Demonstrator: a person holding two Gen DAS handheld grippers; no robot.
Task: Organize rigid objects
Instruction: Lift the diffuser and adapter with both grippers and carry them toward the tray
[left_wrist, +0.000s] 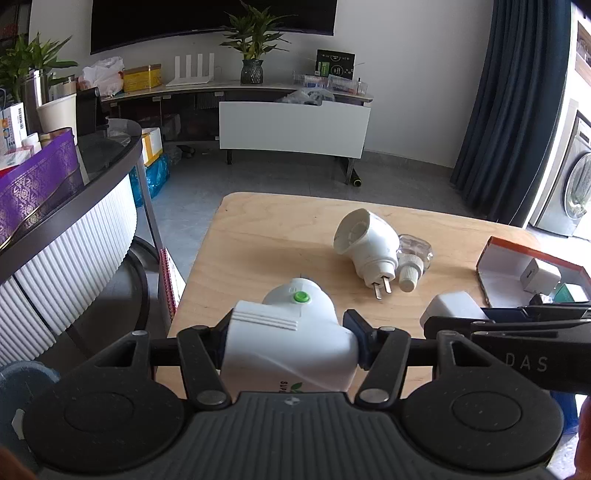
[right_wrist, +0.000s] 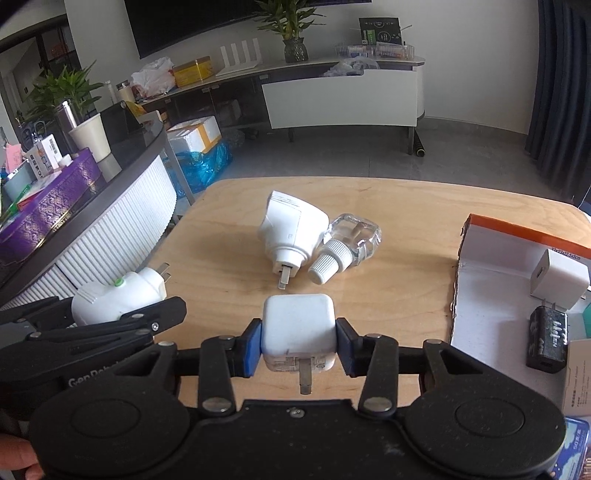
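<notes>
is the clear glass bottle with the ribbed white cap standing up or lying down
Lying down. The clear glass bottle with the ribbed white cap rests on its side on the wooden table, beside the loose white plug-in heater.

Both wrist cameras look down and forward, close over the shared wooden table (left_wrist: 258, 236).

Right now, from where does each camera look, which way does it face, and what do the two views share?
Left wrist: sits on the left hand-held gripper, faces forward and down over the wooden table; its pads clamp a white plug-in device with a green button.
Right wrist: sits on the right hand-held gripper, same direction; its pads grip a white square charger; a thumb shows.
Shared: white plug-in heater, clear refill bottle, orange-edged box.
</notes>
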